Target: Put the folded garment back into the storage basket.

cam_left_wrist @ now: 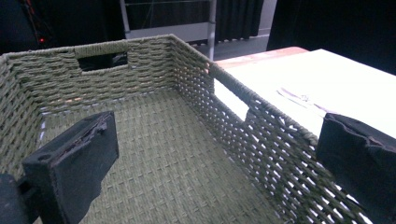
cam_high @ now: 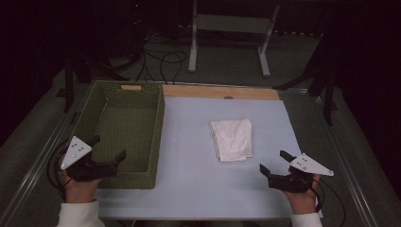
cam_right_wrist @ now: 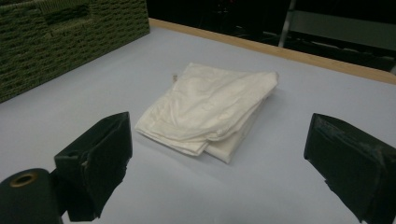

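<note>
At 11 o'clock of the right tongs, folded cloth lies flat. Both tongs gape, empty; left tongs hang over basket. Pinch every layer at the near edge.

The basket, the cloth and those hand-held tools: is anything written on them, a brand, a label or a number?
None can be read.
The green woven basket bears no label or tag.
The folded white cloth is plain, with no print.
The grey plates on the left gripper and the right gripper carry small dots, no letters.
</note>
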{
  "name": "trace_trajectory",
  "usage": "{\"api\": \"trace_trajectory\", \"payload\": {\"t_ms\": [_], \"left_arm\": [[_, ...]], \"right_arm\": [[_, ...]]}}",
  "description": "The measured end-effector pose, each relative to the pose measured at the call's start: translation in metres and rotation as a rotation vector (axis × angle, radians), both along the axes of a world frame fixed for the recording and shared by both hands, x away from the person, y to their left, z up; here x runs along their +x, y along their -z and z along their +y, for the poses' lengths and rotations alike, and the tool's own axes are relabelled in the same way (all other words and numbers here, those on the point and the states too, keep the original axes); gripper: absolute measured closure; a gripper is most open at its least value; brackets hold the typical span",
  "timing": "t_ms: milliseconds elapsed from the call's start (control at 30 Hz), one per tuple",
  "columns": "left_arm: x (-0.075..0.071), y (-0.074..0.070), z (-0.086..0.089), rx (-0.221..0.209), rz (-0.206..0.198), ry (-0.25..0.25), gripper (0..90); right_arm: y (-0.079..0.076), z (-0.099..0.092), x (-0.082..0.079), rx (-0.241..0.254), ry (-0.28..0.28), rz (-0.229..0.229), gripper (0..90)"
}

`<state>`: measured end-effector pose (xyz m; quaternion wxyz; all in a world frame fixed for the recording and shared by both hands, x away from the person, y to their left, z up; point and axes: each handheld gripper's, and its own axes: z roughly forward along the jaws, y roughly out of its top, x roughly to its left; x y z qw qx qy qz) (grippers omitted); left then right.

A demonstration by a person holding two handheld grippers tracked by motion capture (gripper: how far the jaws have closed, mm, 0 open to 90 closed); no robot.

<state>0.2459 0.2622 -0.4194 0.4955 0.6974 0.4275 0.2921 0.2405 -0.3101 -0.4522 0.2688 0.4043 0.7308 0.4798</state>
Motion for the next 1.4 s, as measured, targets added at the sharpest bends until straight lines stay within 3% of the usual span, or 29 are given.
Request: {"api": "trace_trajectory", "payload": {"t_ms": [500, 1400], "left_arm": [[0.007, -0.005, -0.012, 0.007, 0.0, 0.02, 0.0], [0.019, -0.009, -0.044, 0.021, 0.036, 0.057, 0.0]], "right_arm": [[-0.006, -0.002, 0.005, 0.005, -0.004, 0.01, 7.9], [-0.012, 0.001, 0.013, -0.003, -0.006, 0.032, 7.9]]}}
